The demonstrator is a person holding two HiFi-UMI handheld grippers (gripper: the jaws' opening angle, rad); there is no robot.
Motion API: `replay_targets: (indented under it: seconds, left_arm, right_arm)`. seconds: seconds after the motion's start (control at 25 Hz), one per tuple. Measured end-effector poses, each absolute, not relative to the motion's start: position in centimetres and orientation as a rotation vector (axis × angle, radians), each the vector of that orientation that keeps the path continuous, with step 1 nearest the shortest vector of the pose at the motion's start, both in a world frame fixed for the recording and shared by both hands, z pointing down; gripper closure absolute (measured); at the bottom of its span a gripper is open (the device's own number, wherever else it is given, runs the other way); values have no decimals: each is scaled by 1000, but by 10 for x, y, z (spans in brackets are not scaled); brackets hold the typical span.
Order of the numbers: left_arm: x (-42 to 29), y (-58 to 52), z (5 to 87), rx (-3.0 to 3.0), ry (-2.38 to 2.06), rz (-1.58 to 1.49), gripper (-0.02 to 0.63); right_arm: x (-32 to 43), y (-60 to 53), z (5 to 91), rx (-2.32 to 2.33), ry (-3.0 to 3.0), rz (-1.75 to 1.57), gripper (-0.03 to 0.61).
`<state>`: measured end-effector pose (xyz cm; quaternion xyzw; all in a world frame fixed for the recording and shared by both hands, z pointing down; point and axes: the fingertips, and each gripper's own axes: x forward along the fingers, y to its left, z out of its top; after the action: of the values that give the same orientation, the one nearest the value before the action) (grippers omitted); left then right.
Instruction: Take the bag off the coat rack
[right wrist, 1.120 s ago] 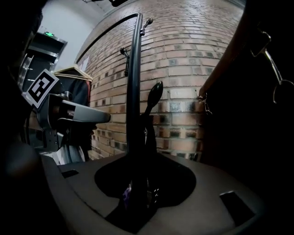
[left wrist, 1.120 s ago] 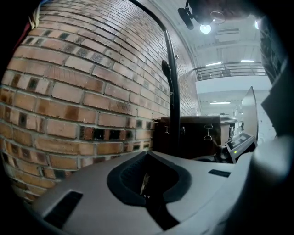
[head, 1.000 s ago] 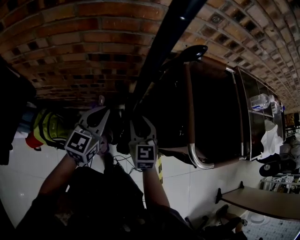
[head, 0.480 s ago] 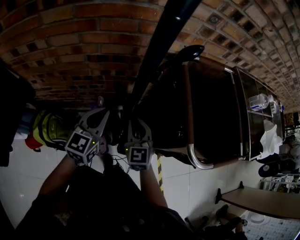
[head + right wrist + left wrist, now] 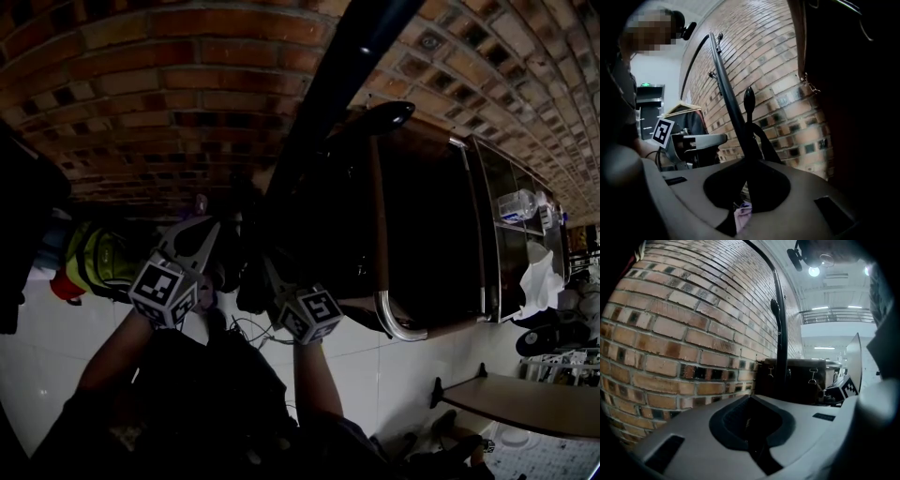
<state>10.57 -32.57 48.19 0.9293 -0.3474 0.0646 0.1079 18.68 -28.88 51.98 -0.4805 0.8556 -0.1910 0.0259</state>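
A dark bag (image 5: 422, 225) with brown trim hangs from the black coat rack pole (image 5: 328, 103) against the brick wall. My right gripper (image 5: 267, 264) is at the foot of the pole. Its jaws are closing, and a black strap (image 5: 757, 140) that comes down from a rack peg (image 5: 749, 99) runs between them. The bag's dark side (image 5: 853, 93) fills the right of the right gripper view. My left gripper (image 5: 211, 228) sits just left of the pole with its jaws together; nothing shows between them. The left gripper view shows the pole (image 5: 782, 333) and the bag (image 5: 801, 380) ahead.
A yellow-green backpack (image 5: 98, 255) lies at the left by the wall. A metal shelf with plastic containers (image 5: 525, 206) stands to the right of the bag. A wooden board (image 5: 534, 403) is at the lower right on the white tiled floor (image 5: 394, 366).
My right gripper has rolled to one side and edged right, toward the pole, and its jaws have narrowed. The left gripper has stayed put.
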Motion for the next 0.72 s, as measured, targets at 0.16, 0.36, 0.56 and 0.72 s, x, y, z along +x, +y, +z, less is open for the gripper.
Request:
replay_targets:
  seconds: [0.16,0.36,0.56,0.72]
  left_arm:
    - [101,-328,483,2718,-1018,181,592]
    - [97,-328,484,2706,-1004,177,592]
    - [96,-327,482,2696,-993,155,592]
    - [96,-324,472,2715,-985,130,592]
  right_arm:
    - [184,-281,509,-1354,2568,-700,529]
    - [177,-273,475,-1315,2541,-683,531]
    - [180,-269,431,-1286,2523,-566,530]
    - [170,-262,394,-1220,2540,-498,529]
